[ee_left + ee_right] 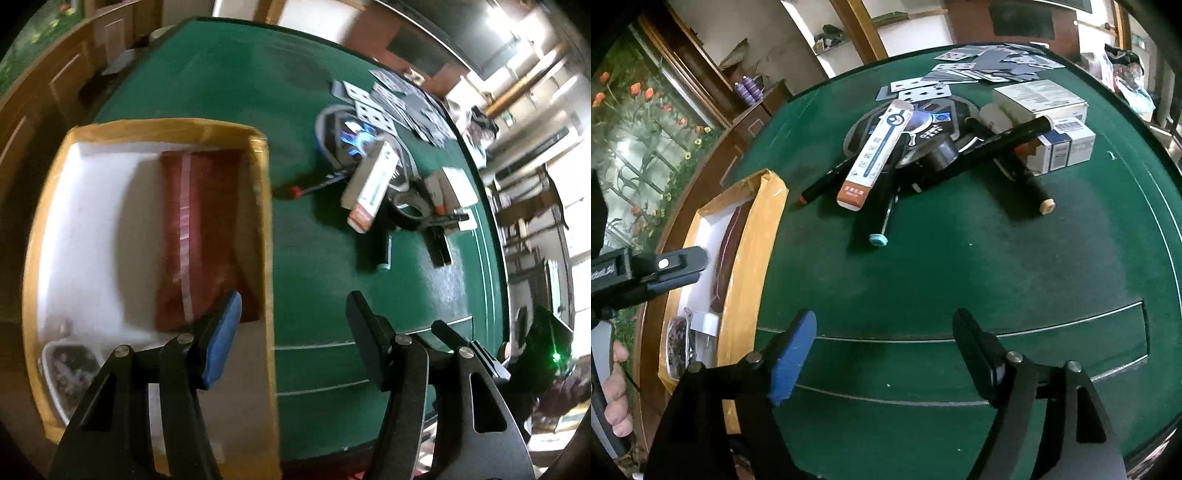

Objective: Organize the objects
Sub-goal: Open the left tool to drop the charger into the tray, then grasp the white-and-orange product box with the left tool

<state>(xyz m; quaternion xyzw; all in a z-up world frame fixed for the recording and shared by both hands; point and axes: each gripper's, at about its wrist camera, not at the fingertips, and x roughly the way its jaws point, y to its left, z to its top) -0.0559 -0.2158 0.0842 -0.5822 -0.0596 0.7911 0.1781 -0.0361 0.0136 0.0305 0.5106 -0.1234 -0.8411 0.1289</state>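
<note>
Nearby, playing cards [979,70] beyond the cluttered markers [1001,144] and boxes [1052,125].

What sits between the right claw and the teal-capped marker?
Nothing: in the right wrist view, only bare green felt separates the open right claw from the teal-capped marker.

Each gripper [293,308] [884,328] is built of black linkage arms joined by silver pins — one finger [792,356] padded in blue.

An open cardboard box [264,221] with a white lining sat at the green table's edge, holding a red packet [199,236]. Markers [997,146], a long carton [875,155] and playing cards [979,70] lay heaped well apart.
</note>
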